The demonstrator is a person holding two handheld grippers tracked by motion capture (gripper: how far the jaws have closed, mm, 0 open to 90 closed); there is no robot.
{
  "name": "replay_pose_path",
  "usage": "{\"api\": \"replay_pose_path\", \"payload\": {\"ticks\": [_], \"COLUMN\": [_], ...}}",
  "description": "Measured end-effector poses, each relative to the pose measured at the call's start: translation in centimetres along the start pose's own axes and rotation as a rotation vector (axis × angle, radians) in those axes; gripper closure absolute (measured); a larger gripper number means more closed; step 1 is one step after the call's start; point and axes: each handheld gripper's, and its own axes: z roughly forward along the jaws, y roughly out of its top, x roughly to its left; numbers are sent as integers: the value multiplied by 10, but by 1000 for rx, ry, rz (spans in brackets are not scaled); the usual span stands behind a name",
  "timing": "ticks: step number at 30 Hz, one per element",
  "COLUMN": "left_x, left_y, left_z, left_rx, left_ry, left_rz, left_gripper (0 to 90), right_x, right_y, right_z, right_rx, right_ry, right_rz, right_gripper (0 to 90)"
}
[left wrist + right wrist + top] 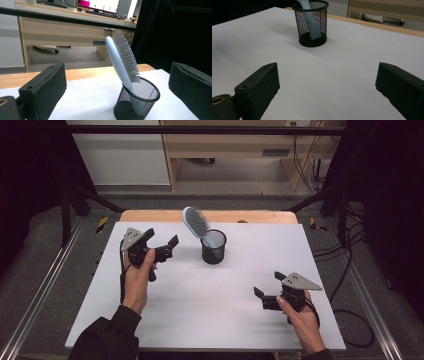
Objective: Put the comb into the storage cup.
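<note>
A black mesh cup (213,247) is standing upright on the white table (210,290), just above the centre of the high view. A light-blue hairbrush (196,223) is sitting in it handle down, and its head is leaning toward the upper left of the frame, well clear of the rim.

The left gripper (162,247) is showing in the left half of the high view, gripped by the left hand (136,281), whose dark sleeve is entering from the bottom edge. Its jaws are standing spread apart with nothing between them, and they are pointing toward the cup, near it but not touching it. In the left gripper view the cup (136,101) is sitting at the lower centre between the two black jaws, and the hairbrush (121,63) is rising toward the upper middle of the frame with its bristles facing right.

The right gripper (269,287) is showing at the lower right of the high view, held by the right hand (300,316), well apart from the cup. Its jaws are likewise standing spread and holding nothing. In the right gripper view the cup (311,23) is standing at the top centre of the frame, and the brush handle (313,26) is showing through the mesh.

A wooden desk (235,142) is standing beyond the table at the top of the high view.
</note>
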Motion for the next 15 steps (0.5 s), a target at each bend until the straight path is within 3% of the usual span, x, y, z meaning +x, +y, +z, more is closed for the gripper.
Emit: {"api": "replay_pose_path", "payload": {"ticks": [15], "left_x": [12], "left_y": [-7], "left_z": [-15], "left_rx": [19], "left_ry": [6], "left_rz": [11], "left_gripper": [16], "right_x": [0], "right_y": [0], "right_z": [0], "right_rx": [-1], "right_ry": [4], "right_rz": [5], "right_gripper": [49]}}
